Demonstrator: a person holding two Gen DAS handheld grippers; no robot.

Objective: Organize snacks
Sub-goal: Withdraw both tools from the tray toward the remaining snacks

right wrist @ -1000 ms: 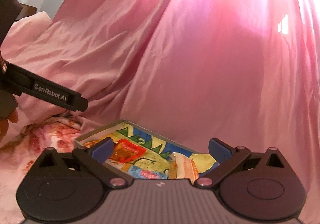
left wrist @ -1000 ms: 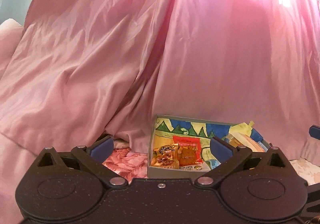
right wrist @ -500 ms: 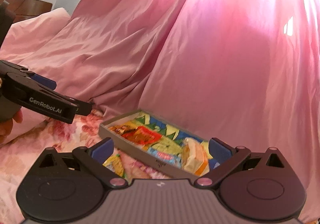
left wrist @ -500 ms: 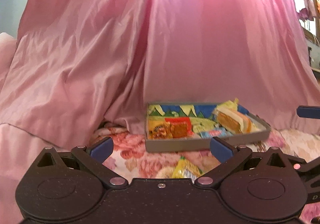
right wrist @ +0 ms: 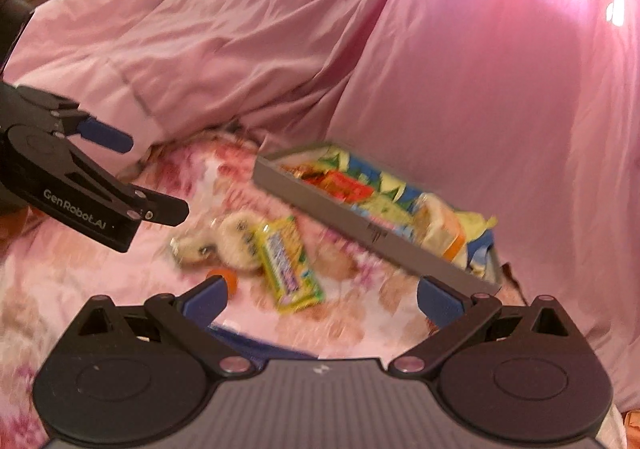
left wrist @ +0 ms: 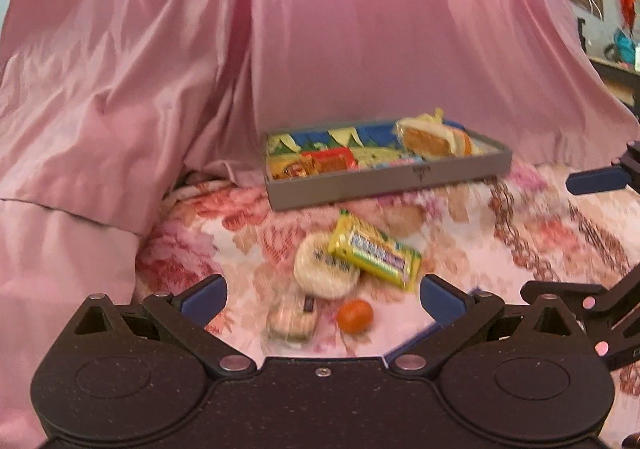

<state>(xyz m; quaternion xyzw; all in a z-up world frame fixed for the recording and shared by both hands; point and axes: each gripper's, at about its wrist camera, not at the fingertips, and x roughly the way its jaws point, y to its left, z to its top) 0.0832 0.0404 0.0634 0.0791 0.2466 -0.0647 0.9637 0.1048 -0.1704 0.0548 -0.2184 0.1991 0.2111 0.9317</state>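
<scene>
Fingers (left wrist: pixel 204 295) of left gripper (left wrist: pixel 322 295) spread wide, holding nothing; right gripper (right wrist: pixel 322 295) likewise released, empty. Partly done, by judgement: on floral bedcover (left wrist: pixel 560 233), before tray's front wall, still loose: blurred wrapped snack (left wrist: pixel 290 319), round cake (left wrist: pixel 324 267), orange sweet (left wrist: pixel 354 315), yellow bar (left wrist: pixel 374 255). Inside grey tray (left wrist: pixel 384 179): red packets (left wrist: pixel 316 165) at left end, sandwich cake (left wrist: pixel 434 137) at right.

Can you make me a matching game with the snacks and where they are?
Things:
1. yellow candy bar
2. little orange ball
3. wrapped cake slice
4. round white snack

Places:
A. in the gray box
B. leaning on the round white snack
C. under the candy bar's edge
D. alone on the flowery cloth, nearest the left gripper

Pairs: 1-B, 2-D, 3-A, 4-C
</scene>
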